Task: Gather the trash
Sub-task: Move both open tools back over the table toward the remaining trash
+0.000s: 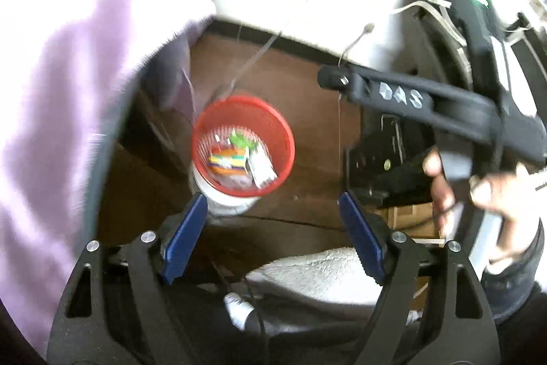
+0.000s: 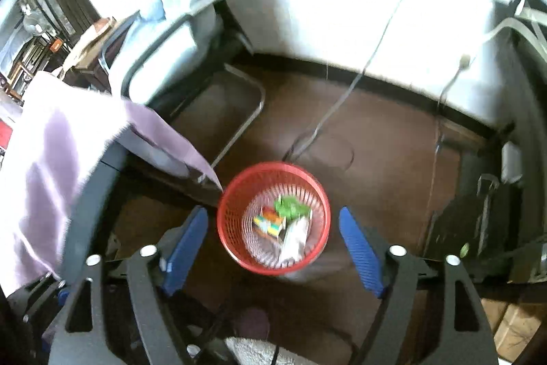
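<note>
A red mesh trash basket (image 1: 278, 129) stands on the dark brown floor; it also shows in the right wrist view (image 2: 236, 194). Inside lie a striped colourful packet (image 1: 227, 161), a green wrapper (image 2: 290, 207) and a white wrapper (image 2: 295, 236). My left gripper (image 1: 273, 228) is open and empty, hovering above and just in front of the basket. My right gripper (image 2: 273, 243) is open and empty, directly above the basket, its blue pads on either side. The right gripper's black body (image 1: 427, 101), held by a hand (image 1: 485, 194), shows at the right of the left wrist view.
A lilac cloth (image 1: 68, 74) hangs over a table edge at left. A pale blue chair (image 2: 171, 33) stands behind it. Cables (image 2: 342, 98) trail across the floor by the white wall. Black equipment (image 2: 478, 228) sits at right. A grey rug (image 1: 318, 276) lies underneath.
</note>
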`<state>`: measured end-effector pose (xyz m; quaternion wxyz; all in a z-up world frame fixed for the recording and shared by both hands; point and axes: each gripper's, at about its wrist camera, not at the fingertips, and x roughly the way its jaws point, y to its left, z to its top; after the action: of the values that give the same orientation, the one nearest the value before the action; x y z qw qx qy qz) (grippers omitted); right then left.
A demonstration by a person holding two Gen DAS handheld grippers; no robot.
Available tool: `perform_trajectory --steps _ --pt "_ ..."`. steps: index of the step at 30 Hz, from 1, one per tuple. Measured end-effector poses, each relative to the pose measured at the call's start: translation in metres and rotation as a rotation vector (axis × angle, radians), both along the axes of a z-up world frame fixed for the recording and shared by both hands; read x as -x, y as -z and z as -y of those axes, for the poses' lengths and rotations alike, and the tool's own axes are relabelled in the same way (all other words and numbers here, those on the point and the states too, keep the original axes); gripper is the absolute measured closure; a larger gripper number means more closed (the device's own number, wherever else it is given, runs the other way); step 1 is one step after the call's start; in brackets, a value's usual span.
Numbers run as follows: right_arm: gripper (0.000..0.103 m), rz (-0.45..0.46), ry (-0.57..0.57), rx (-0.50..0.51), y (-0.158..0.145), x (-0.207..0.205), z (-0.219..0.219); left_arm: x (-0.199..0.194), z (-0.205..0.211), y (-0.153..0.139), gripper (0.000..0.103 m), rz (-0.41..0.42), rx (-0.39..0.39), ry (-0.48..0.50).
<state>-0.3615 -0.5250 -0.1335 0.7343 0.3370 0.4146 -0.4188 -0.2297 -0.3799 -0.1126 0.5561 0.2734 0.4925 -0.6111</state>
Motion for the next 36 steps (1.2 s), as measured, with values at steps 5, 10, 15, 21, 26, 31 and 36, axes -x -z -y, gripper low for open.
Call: perform_trajectory --steps 5,10,15,21,26,31,36 --pt "0.018 0.036 -0.073 0.101 -0.054 -0.025 -0.026 -0.018 -0.055 -0.062 0.025 0.071 0.164 -0.047" --pt "0.014 0.073 -0.196 0.174 -0.093 -0.070 -0.059 -0.051 -0.096 -0.098 0.022 0.116 0.247 -0.152" --pt "0.012 0.121 -0.321 0.213 -0.118 -0.115 -0.093 -0.082 -0.125 -0.118 0.021 0.138 0.277 -0.239" --pt "0.012 0.150 -0.461 0.221 -0.138 -0.164 -0.124 -0.133 -0.156 -0.142 0.018 0.177 0.299 -0.353" --pt "0.012 0.185 -0.559 0.204 -0.150 -0.205 -0.151 -0.178 -0.185 -0.155 0.017 0.187 0.305 -0.468" --pt "0.012 0.224 -0.658 0.174 -0.162 -0.248 -0.181 -0.224 -0.217 -0.162 0.016 0.168 0.313 -0.599" --pt "0.012 0.240 -0.741 0.168 -0.175 -0.292 -0.210 -0.269 -0.256 -0.165 0.015 0.179 0.310 -0.752"
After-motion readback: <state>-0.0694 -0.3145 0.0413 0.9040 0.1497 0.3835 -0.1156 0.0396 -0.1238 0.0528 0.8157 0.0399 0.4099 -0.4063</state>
